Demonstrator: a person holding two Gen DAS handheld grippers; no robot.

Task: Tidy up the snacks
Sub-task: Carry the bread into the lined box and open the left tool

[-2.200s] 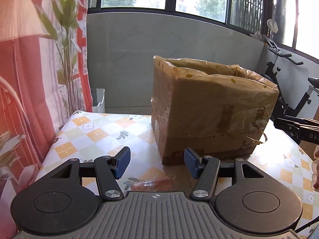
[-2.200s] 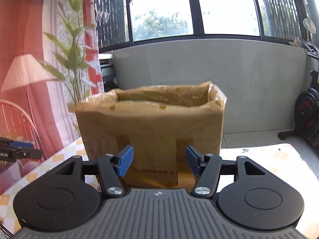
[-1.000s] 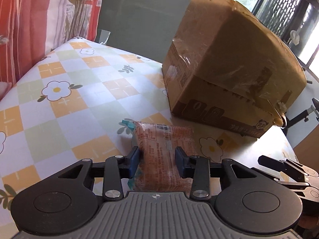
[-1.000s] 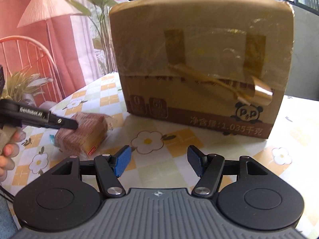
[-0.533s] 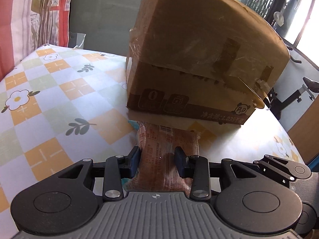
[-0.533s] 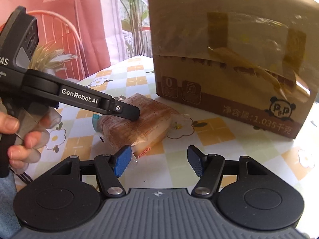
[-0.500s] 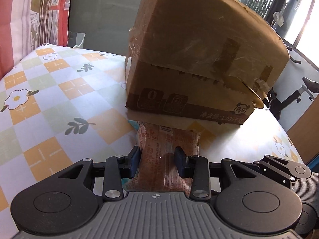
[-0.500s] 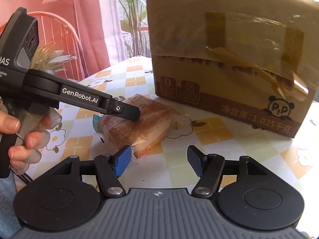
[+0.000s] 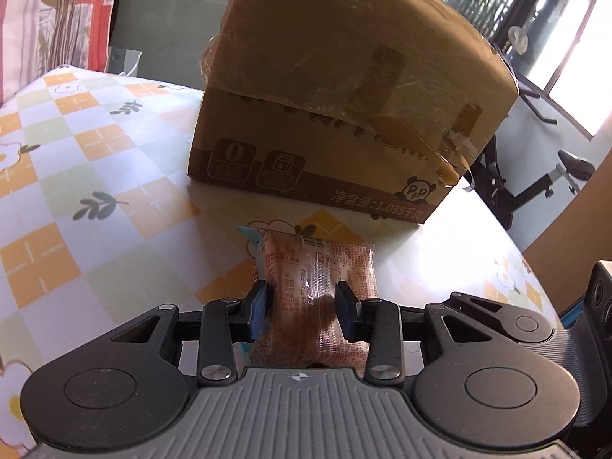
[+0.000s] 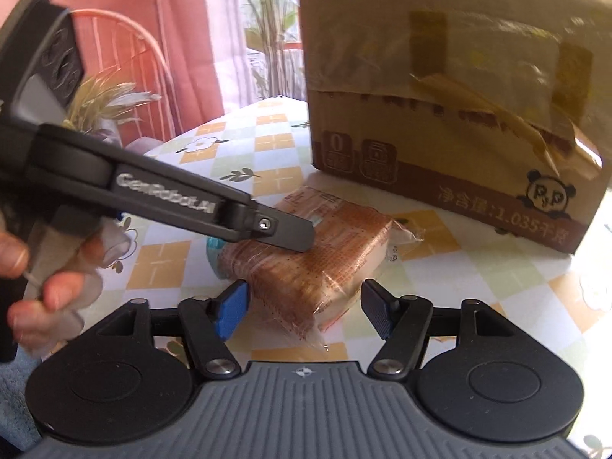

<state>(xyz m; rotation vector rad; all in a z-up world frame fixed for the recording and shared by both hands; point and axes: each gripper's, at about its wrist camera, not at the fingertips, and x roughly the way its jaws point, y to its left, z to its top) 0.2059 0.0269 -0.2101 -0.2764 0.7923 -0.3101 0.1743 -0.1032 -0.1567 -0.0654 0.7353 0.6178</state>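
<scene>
Right now the left gripper (image 9: pixel 302 308) has its fingers (image 9: pixel 259 308) clenched on a wrapped snack packet (image 9: pixel 317 290) — the clear wrapper pinches in where the pads press. From the right wrist view, one left finger lies across the packet's top, and the packet appears to rest on the counter (image 10: pixel 275 145), though the blur makes contact hard to judge. The right gripper (image 10: pixel 304 310) has its blue fingers (image 10: pixel 229 308) released and apart, having just widened a little; the packet's near corner sits between them, untouched. Just beyond stands a taped cardboard box (image 10: pixel 440 88) with a panda logo — near the packet, not touching. A hand (image 10: pixel 42 283) grips the left tool's handle.
</scene>
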